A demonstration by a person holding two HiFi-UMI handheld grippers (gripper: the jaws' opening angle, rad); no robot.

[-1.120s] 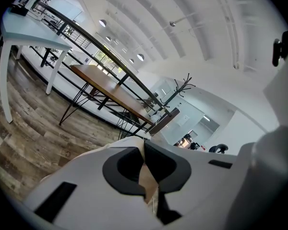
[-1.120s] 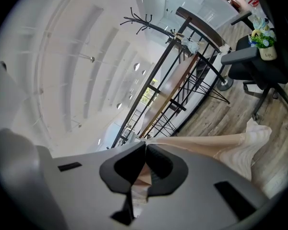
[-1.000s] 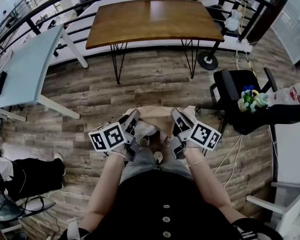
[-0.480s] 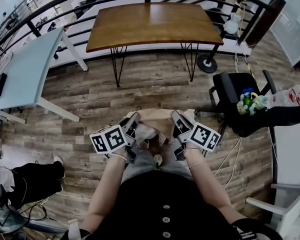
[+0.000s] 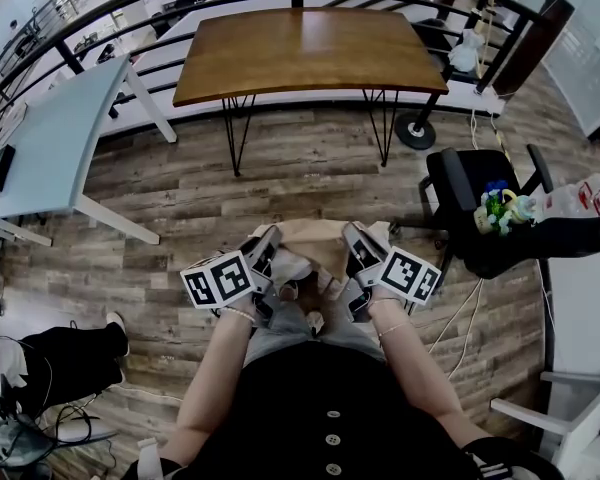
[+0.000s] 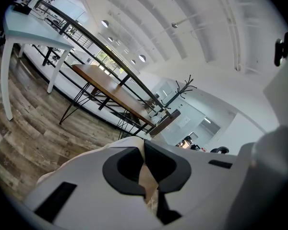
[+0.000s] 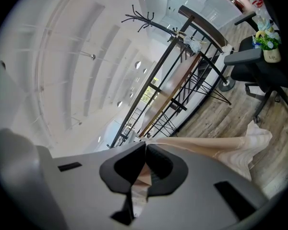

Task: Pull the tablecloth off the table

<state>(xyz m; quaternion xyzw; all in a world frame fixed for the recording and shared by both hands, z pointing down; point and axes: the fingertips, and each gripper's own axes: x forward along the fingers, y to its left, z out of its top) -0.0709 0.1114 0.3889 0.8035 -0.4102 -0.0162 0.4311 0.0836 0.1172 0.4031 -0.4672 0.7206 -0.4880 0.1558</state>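
**A:** How will the tablecloth (image 5: 305, 240) handle?

**B:** Soft and light, I'd judge. It hangs limp and bunches into folds, with no stiffness at all, so any part not held will droop. Thin cloth can creep out of smooth pads, so it is best taken by a doubled fold near an edge, seated deep in the jaws.

**A:** And where is it?

**B:** It is gathered between the two tools, close in front of the person. The left hand-held gripper (image 6: 145, 162) is clamped tight on a pinch of it, with the cloth rising between its pads. The right hand-held gripper (image 7: 145, 169) is closed on another pinch. From there a long swath trails past one side of its jaws and ends in a crumpled corner above the floor.

**A:** What does it look like?

**B:** Plain pale beige, matte and creased. I can't quite tell whether the edge is hemmed. The wooden bench (image 5: 300, 43) stands bare, ahead of both grippers and well apart from the cloth, so the pull looks done.
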